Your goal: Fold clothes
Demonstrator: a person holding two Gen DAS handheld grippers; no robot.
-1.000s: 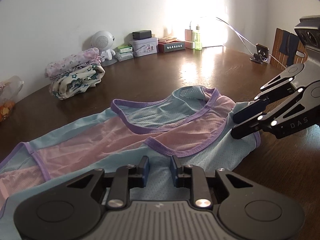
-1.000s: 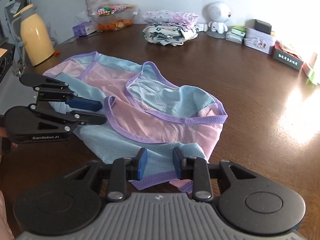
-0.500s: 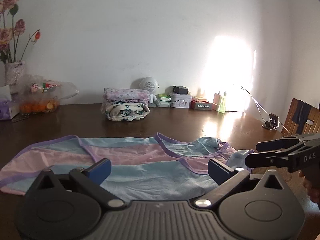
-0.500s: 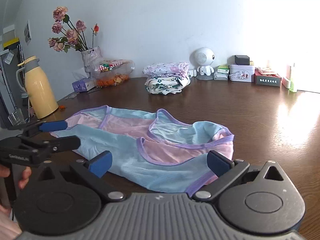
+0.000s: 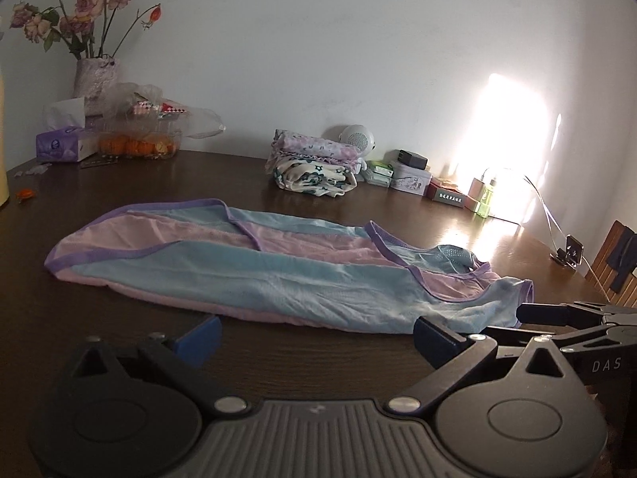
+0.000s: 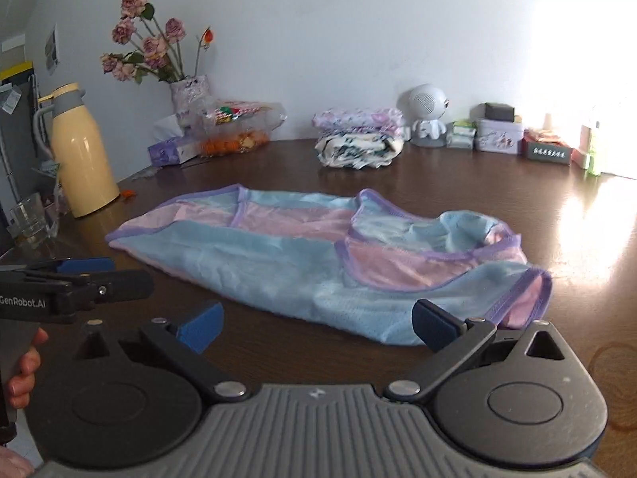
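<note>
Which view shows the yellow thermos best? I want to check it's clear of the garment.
The right wrist view: the yellow thermos stands whole at the table's left edge, apart from the pink-and-blue garment. The left wrist view catches only a yellow sliver at its left border.

**Garment folded lengthwise on table; both grippers clear of it**

The blue-and-pink garment [image 6: 318, 255] lies flat on the dark wooden table [image 6: 477, 195]. The right gripper [image 6: 316, 324] stands at the near edge, jaws spread wide, nothing between them. The left gripper [image 6: 85, 275] sits near left, apart from the fabric. A folded clothes stack [image 6: 358, 137] rests far behind.
</note>
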